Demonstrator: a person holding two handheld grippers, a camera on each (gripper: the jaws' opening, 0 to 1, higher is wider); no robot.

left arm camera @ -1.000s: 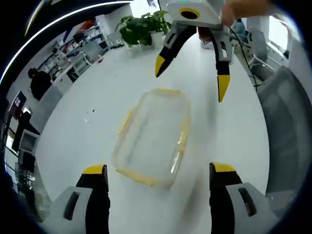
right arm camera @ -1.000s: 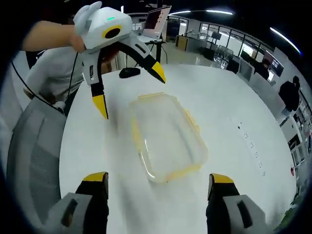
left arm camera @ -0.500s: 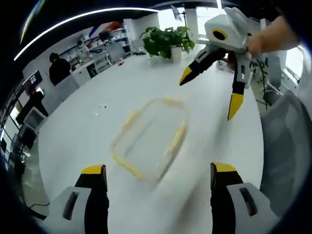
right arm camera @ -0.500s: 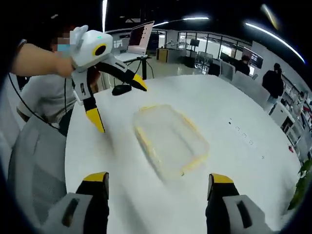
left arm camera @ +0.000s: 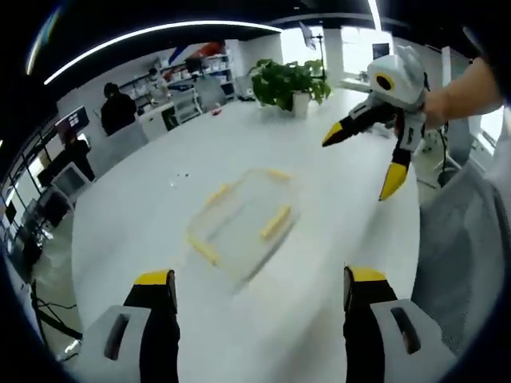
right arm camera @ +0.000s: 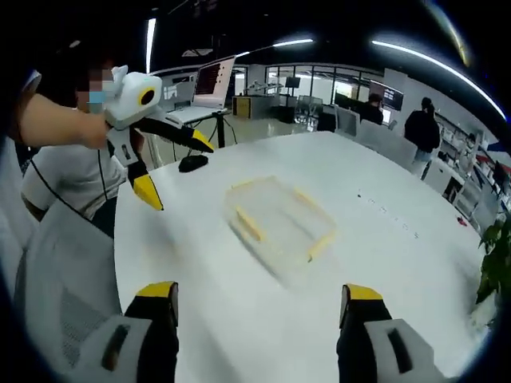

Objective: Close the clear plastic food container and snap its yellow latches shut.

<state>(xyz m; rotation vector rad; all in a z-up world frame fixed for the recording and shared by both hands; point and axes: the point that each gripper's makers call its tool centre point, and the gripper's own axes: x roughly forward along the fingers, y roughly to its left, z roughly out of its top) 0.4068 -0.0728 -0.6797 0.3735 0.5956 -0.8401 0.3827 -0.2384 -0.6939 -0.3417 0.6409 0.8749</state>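
Both tongs have pulled back and up since 1 second ago, so the clear container (left arm camera: 241, 222) now sits farther off and smaller. It lies flat on the white desk (left arm camera: 144, 207), lid down by the look of it, yellow latches (left arm camera: 274, 222) blurred. Your left tongs (left arm camera: 260, 289) and right tongs (right arm camera: 260, 294) are both spread wide, holding nothing. The container lies straight ahead between them, well apart from each, its long axis running roughly from one to the other. Neither is clearly nearer.

No writing can be read anywhere (the monitors are blurred).
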